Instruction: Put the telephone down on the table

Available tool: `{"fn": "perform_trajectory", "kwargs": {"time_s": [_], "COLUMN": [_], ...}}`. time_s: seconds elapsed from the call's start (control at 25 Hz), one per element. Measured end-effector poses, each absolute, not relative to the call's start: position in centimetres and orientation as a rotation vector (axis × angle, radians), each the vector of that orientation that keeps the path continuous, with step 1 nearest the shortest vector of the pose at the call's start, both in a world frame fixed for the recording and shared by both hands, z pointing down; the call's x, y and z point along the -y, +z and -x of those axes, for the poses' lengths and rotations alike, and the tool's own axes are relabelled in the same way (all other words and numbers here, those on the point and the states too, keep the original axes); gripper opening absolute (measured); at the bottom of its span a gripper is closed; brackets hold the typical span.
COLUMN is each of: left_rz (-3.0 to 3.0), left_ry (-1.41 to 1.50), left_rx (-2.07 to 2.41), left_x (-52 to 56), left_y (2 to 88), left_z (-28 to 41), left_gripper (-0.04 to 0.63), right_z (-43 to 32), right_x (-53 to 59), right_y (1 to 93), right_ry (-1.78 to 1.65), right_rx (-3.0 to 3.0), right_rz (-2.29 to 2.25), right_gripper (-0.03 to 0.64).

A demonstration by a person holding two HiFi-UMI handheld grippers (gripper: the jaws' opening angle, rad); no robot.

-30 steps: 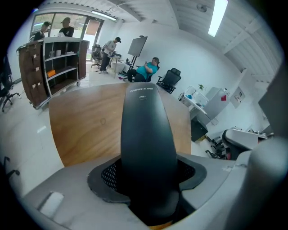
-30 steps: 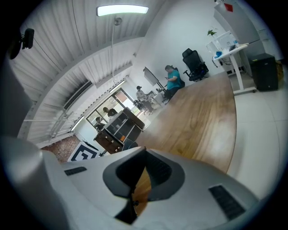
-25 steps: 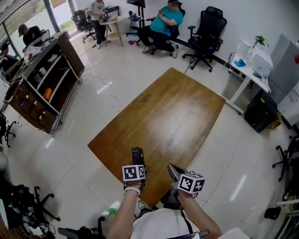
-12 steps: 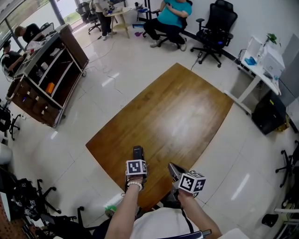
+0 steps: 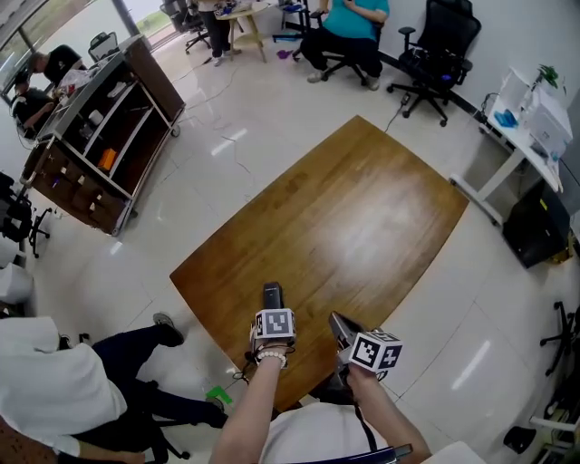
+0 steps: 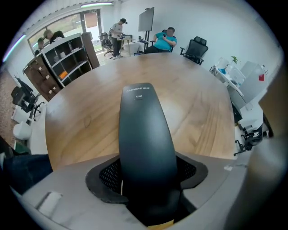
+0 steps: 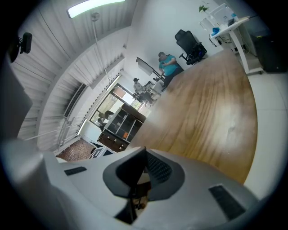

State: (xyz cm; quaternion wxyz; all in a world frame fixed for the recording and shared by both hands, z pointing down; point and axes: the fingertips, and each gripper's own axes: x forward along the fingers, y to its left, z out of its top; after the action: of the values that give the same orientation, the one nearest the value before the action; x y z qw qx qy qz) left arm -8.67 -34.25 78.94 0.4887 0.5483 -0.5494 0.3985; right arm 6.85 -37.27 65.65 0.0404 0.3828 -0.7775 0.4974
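Note:
A dark grey telephone handset (image 5: 271, 295) sticks out ahead of my left gripper (image 5: 272, 314) over the near end of the wooden table (image 5: 353, 208). In the left gripper view the telephone (image 6: 144, 130) fills the gap between the jaws of the left gripper (image 6: 146, 182), which points steeply down at the table (image 6: 202, 103). Those jaws have just been opening a little, with the telephone still between the pads. Whether it touches the tabletop I cannot tell. My right gripper (image 5: 341, 328) hovers at the table's near edge; the right gripper (image 7: 138, 174) is shut and holds nothing.
A dark shelving unit (image 5: 100, 136) stands on the floor to the left. A person in white (image 5: 45, 385) sits at lower left. Beyond the table's far end are office chairs (image 5: 442, 43) and a seated person in teal (image 5: 355, 20). A white desk (image 5: 521, 118) is at the right.
My left gripper has sunk toward the table with the telephone and tipped further down. The right gripper shifted a little. A person in white has come into view at lower left.

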Motion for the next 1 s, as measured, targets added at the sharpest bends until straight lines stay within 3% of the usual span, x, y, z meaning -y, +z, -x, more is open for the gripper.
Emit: {"fn": "perform_trajectory", "kwargs": {"time_s": [0.44, 0.56, 0.72, 1.0], "left_rz": [-1.32, -1.33, -1.333, -1.446], "left_ry": [0.968, 0.917, 0.886, 0.668], "left_rx": [1.348, 1.313, 1.31, 1.35], "left_x": [34.1, 34.0, 33.6, 32.7], "left_y": [79.0, 79.2, 79.5, 74.6], "left_z": [8.5, 7.6, 7.9, 9.9], "left_gripper": [0.334, 0.425, 0.462, 0.437], "right_z": [-6.1, -6.1, -6.0, -4.5], "right_x": [38.2, 38.3, 38.1, 37.8], "right_y": [66.1, 66.1, 66.1, 65.9], "right_ry": [1.539, 1.534, 1.505, 1.405], "right_rx": [2.384, 2.389, 2.386, 2.383], "right_rz": [-1.133, -1.136, -1.13, -1.113], "right_gripper": [0.005, 0.005, 0.005, 0.005]}}
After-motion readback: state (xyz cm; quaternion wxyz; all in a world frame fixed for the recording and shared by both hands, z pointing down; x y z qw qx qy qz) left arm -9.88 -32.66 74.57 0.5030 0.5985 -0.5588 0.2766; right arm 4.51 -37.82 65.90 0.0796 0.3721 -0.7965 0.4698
